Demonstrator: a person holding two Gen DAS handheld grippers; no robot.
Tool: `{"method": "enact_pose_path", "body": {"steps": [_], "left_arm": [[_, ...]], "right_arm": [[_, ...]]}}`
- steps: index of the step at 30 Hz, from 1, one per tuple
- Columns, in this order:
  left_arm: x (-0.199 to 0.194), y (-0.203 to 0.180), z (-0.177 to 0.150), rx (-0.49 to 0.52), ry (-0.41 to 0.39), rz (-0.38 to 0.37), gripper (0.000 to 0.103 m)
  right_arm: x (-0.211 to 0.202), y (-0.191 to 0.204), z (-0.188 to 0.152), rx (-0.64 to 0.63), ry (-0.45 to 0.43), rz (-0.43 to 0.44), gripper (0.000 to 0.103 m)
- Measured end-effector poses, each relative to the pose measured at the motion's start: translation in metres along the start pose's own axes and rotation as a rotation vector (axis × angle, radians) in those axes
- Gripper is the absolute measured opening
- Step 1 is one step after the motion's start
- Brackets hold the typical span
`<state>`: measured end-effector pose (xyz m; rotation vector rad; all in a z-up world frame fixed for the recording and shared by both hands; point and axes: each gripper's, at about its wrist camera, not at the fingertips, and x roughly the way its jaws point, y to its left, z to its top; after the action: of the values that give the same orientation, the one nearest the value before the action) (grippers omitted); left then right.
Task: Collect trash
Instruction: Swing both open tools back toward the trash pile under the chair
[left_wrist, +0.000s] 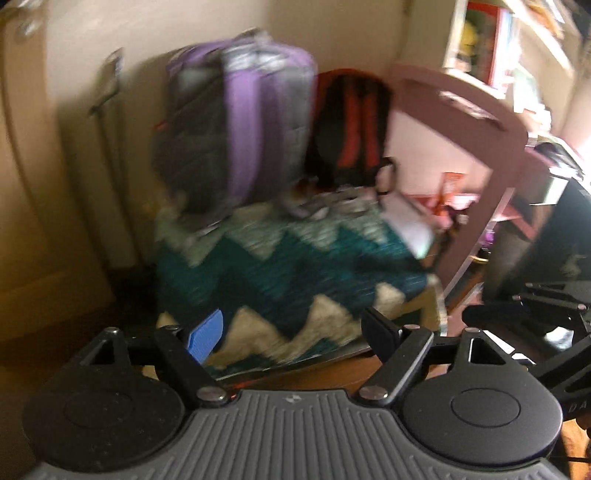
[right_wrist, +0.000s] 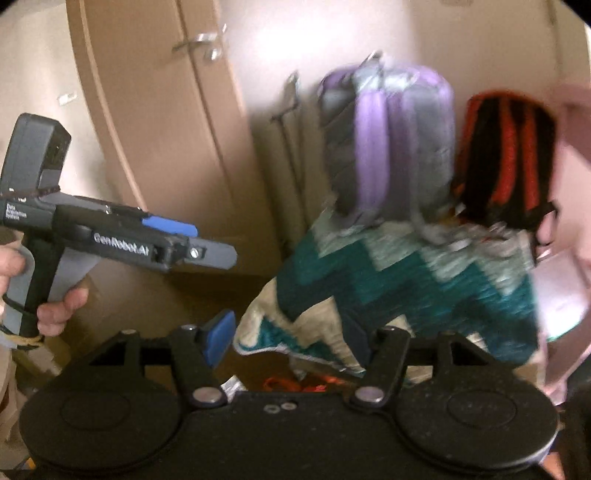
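Note:
No piece of trash can be made out for certain; both views are blurred. In the left wrist view my left gripper stands open over a teal and cream zigzag blanket, with nothing between its fingers. My right gripper is open too, low in front of the same blanket, and its jaws are bare. Below the blanket's hem lie small orange-red bits and a pale scrap, too blurred to name. A hand holds the left gripper at the left of the right wrist view.
A purple and grey backpack and a black and red backpack stand on the blanket against the wall. A beige door is at the left. A pink desk frame and shelves are at the right.

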<state>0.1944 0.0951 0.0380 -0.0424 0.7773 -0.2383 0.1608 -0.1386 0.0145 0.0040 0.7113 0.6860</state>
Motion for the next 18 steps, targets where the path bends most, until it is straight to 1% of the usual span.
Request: {"method": "enact_pose_path", "body": {"steps": [1,3,4,7,10,14,18], "left_arm": [[0.005,0.013,-0.006,-0.013,0.002,0.011,0.085],[0.017,0.042,-0.02,-0.039,0.012,0.04,0.098],[0.023,0.055,-0.027,-0.056,0.016,0.048,0.1],[0.046,0.096,-0.051,-0.105,0.048,0.062,0.1],[0.07,0.127,-0.075,-0.131,0.073,0.095,0.1],[0.113,0.166,-0.117,-0.188,0.139,0.164,0.1],[0.163,0.203,-0.168,-0.288,0.227,0.217,0.1]], "right_arm": [[0.017,0.003,-0.002,-0.004,0.016,0.009,0.064],[0.043,0.007,-0.009,-0.006,0.05,0.016,0.064],[0.058,0.007,-0.012,-0.003,0.072,0.022,0.064],[0.1,0.007,-0.025,-0.002,0.136,0.023,0.064],[0.141,0.003,-0.044,-0.006,0.197,0.013,0.064],[0.191,-0.007,-0.076,0.005,0.279,-0.006,0.064],[0.241,-0.017,-0.105,-0.006,0.362,-0.024,0.065]]}}
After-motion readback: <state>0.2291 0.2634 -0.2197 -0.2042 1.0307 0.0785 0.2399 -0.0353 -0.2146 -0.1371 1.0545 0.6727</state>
